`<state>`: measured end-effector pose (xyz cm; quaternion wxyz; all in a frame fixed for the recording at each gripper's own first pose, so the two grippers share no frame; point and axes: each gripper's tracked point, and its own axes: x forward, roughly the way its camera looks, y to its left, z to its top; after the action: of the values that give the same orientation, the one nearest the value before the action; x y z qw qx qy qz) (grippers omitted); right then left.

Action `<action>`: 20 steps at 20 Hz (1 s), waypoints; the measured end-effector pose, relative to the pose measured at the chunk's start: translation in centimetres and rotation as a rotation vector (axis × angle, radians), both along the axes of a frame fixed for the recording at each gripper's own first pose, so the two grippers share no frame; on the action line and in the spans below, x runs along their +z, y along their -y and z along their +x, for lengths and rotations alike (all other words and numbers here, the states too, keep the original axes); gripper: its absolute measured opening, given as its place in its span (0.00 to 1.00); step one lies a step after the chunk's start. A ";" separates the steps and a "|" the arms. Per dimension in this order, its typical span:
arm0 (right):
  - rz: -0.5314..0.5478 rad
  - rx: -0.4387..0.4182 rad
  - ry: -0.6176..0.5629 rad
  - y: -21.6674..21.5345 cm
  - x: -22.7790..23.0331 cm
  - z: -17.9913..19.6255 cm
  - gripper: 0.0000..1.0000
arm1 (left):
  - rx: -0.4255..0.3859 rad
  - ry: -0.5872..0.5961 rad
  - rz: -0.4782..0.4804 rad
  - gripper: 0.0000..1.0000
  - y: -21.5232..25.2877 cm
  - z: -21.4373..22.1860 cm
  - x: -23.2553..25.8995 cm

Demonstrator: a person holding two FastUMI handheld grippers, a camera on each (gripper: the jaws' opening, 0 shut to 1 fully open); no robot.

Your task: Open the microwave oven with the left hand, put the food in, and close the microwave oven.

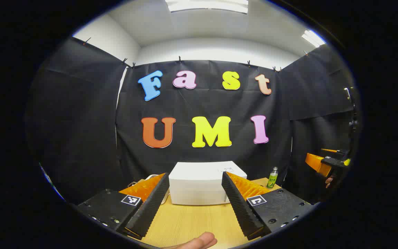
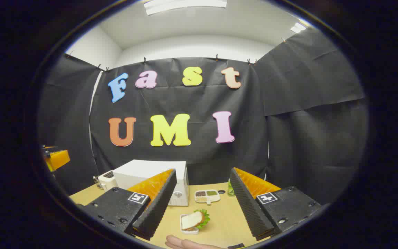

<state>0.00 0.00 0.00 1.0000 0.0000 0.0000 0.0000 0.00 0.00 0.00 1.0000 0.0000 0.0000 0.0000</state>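
Note:
A white microwave oven (image 1: 202, 185) stands shut at the back of the wooden table (image 1: 192, 224), straight ahead in the left gripper view. My left gripper (image 1: 195, 204) is open, well short of it, with nothing between its fingers. In the right gripper view the microwave oven (image 2: 150, 180) sits to the left. A small white plate with a sandwich and lettuce (image 2: 193, 220) lies on the table in front of my open right gripper (image 2: 202, 204). The right gripper (image 1: 323, 162) also shows far right in the left gripper view, held by a hand.
A green bottle (image 1: 272, 177) stands right of the microwave. A divided white tray of foods (image 2: 207, 196) lies behind the sandwich. A white appliance (image 2: 106, 180) sits left of the microwave. A fingertip (image 1: 199, 240) shows at the bottom edge.

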 end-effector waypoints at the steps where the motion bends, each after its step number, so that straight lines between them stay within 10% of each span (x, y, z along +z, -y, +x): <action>1: 0.001 -0.004 0.004 0.5 0.1 -0.2 0.99 | -0.002 0.001 0.001 0.95 0.2 0.1 -0.1; 9: 0.015 -0.023 0.038 2.6 1.8 -1.1 0.99 | -0.012 0.007 -0.038 0.84 0.3 0.2 -0.3; 10: 0.012 -0.024 0.044 2.8 2.0 -1.2 0.99 | -0.009 0.011 -0.041 0.95 0.2 0.2 -0.2; 20: 0.014 0.003 0.036 2.4 1.0 -1.3 0.99 | 0.043 0.089 -0.067 0.95 -1.3 0.4 1.5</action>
<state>-1.33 -2.39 0.97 0.9998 0.0069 -0.0182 0.0014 0.40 1.26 1.50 0.9982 -0.0333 -0.0444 0.0217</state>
